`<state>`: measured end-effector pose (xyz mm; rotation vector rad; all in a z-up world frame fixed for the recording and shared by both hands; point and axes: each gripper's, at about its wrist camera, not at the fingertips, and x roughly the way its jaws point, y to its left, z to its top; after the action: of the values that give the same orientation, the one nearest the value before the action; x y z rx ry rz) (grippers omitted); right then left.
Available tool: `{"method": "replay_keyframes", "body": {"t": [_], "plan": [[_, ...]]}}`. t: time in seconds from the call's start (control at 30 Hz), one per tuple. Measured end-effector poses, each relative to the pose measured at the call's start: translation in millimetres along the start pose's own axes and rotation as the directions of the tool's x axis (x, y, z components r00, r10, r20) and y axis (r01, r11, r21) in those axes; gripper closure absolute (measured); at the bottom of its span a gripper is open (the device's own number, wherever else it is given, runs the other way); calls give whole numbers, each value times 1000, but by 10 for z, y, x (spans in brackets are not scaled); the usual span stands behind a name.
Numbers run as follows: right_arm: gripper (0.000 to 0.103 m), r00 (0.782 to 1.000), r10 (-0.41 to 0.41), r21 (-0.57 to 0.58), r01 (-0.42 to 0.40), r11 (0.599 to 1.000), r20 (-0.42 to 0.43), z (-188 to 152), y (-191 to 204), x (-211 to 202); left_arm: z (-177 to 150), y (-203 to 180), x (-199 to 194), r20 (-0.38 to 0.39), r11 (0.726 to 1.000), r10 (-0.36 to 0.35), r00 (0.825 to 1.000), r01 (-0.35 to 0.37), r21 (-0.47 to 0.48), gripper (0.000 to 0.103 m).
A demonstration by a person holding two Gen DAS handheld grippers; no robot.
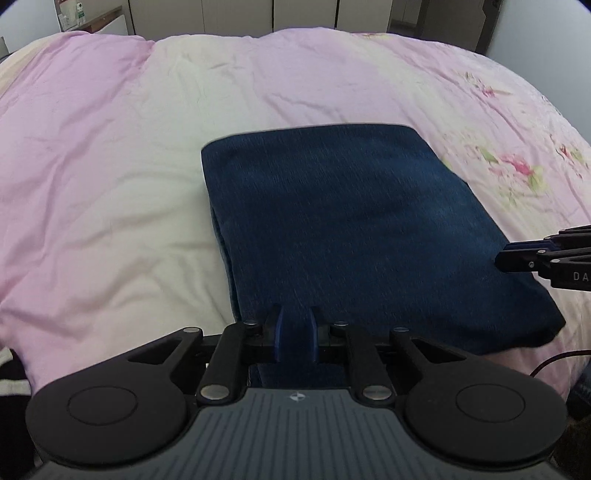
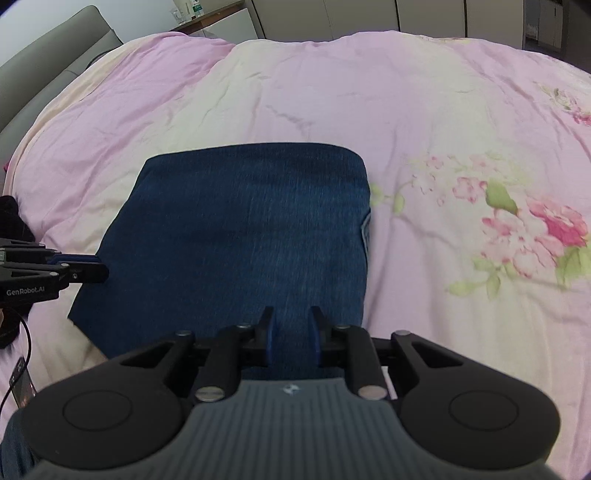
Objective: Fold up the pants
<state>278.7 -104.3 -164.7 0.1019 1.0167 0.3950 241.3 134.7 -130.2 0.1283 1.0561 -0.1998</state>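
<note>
Dark blue pants [image 1: 351, 229] lie folded into a flat rectangle on the bed; they also show in the right wrist view [image 2: 243, 236]. My left gripper [image 1: 295, 314] hangs just above the near left edge of the fold, jaws a little apart with nothing between them. My right gripper [image 2: 290, 314] hangs above the near right part of the fold, jaws a little apart and empty. Each gripper shows from the side in the other view, the right one [image 1: 517, 258] and the left one [image 2: 88, 267].
The bed is covered by a pink and cream quilt [image 1: 110, 166] with a flower print on its right side [image 2: 535, 229]. A dark garment [image 2: 11, 221] and a phone with a cable [image 2: 22, 384] lie at the left. Cabinets [image 1: 306, 13] stand behind the bed.
</note>
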Motion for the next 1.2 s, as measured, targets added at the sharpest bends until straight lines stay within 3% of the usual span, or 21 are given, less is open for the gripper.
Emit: {"method": "replay_keyframes", "body": {"t": [0.23,0.33,0.4,0.5,0.57,0.7,0.77,0.8,0.87,0.97,1.07,1.2], "plan": [[88,999,-43,-36,42,998,-22,-607,185,-352,-182,-103,53,-9,998,56,998,-57,-37,85],[96,997,-55,-41,52,998,-57,-720,170,-213,-180,-81,193,-39,997,57,998,-59,-56,85],[96,995,-49,-8,48,999,-84,-729,138,-136,-146,-96,54,-19,995,73,997,-74,-66,85],[89,999,-31,-3,31,1000,-43,-655,178,-355,-158,-170,-345,56,992,116,992,-112,-64,85],[78,1000,-24,-15,24,1000,1,-633,225,-573,-195,-229,-692,123,991,117,985,-107,-83,83],[59,995,10,-24,-7,1000,103,-601,331,-1105,-269,-463,-1425,245,983,174,954,-152,-106,73],[43,987,31,-16,-29,999,158,-587,390,-1416,-303,-589,-1736,283,976,201,938,-169,-134,62],[40,982,37,-15,-35,999,188,-590,418,-1569,-341,-662,-1895,305,974,208,929,-169,-148,58],[28,967,33,-24,-28,999,254,-641,493,-1897,-425,-799,-2160,347,968,230,909,-177,-179,29],[23,937,23,-48,-6,999,347,-779,599,-2341,-593,-1035,-2464,428,953,288,857,-211,-219,9],[10,900,-4,-75,40,996,436,-958,695,-2728,-739,-1288,-2564,450,939,335,827,-254,-232,8],[7,855,-42,-93,105,990,516,-1272,786,-3086,-932,-1601,-2521,445,943,328,833,-263,-204,8]]}}
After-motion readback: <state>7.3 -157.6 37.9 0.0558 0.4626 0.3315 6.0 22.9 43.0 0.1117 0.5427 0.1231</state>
